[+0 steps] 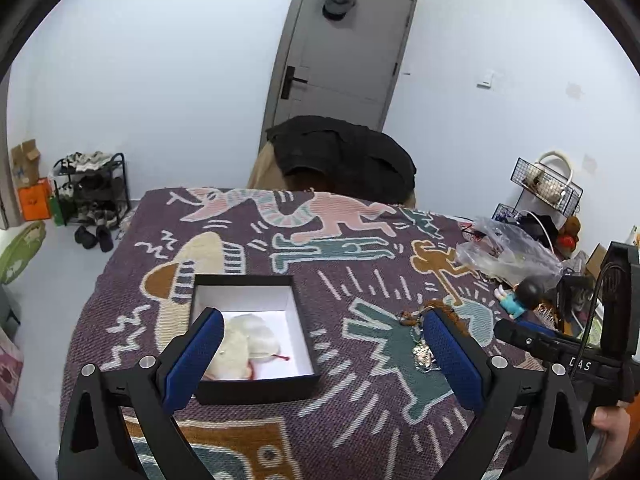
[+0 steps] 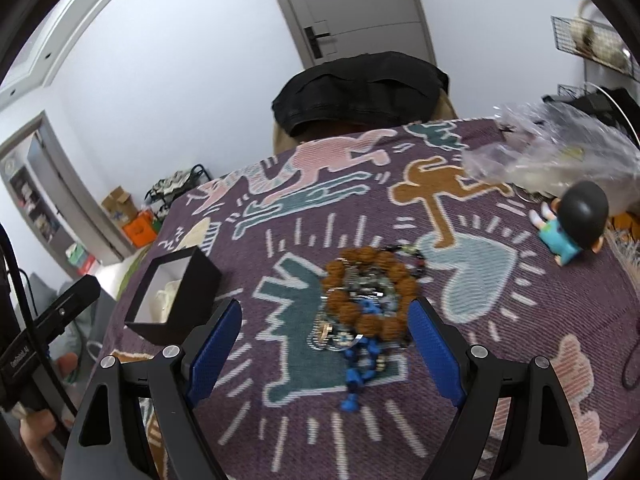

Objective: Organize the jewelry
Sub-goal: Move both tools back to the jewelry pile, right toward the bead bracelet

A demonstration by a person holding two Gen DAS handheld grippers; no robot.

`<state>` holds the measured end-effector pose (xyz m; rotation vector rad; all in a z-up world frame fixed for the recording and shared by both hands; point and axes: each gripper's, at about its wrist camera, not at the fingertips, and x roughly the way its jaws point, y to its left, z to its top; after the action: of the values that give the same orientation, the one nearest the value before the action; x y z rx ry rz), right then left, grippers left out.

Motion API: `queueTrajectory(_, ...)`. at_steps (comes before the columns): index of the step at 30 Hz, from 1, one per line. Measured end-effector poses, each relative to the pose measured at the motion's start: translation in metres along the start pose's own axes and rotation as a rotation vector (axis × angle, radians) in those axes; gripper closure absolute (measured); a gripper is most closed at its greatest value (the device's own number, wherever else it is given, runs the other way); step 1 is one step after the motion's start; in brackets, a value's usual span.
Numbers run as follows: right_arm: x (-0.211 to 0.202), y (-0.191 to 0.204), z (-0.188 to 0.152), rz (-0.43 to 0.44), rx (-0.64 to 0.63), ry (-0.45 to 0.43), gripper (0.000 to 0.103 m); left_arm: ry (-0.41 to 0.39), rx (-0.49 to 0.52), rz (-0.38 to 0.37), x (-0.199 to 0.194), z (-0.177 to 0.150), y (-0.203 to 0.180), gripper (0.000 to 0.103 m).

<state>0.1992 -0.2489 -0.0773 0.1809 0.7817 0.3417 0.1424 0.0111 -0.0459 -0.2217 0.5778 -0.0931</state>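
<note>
Apparently at the pick-up step, on the patterned table [image 2: 500, 360] the black box [image 1: 256, 390] holds only a pale pouch [image 1: 248, 340], the jewelry pile [image 2: 368, 300] lies just beside it, and the right claw [image 2: 325, 332], spread wide and empty, must close on it while the left claw [image 1: 324, 344] hangs open at the box.

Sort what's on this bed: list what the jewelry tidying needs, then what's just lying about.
For the job:
- black box, open, with a white pouch inside
- jewelry pile: brown bead bracelet, blue beads, metal pieces

Just lying about:
- doll figure
- clear plastic bag
- black jacket
</note>
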Motion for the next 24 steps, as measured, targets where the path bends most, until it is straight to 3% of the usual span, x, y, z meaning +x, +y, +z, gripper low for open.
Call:
queueTrajectory(8, -0.002, -0.04, -0.002, -0.019, 0.079, -0.004, 0.019, 0.028, -0.003, -0.037, 0.016, 0.002, -0.013, 0.003)
queueTrajectory(12, 0.002, -0.057, -0.006, -0.011, 0.12, 0.009, 0.034, 0.039, 0.029, -0.051, 0.024, 0.0, -0.026, 0.006)
queueTrajectory(18, 0.019, -0.073, -0.011, 0.034, 0.179, 0.06, 0.034, 0.076, 0.05, -0.084, 0.038, -0.003, -0.042, 0.022)
queueTrajectory(24, 0.038, -0.091, -0.013, 0.048, 0.251, 0.1, 0.045, 0.11, 0.069, -0.114, 0.055, -0.006, -0.054, 0.034)
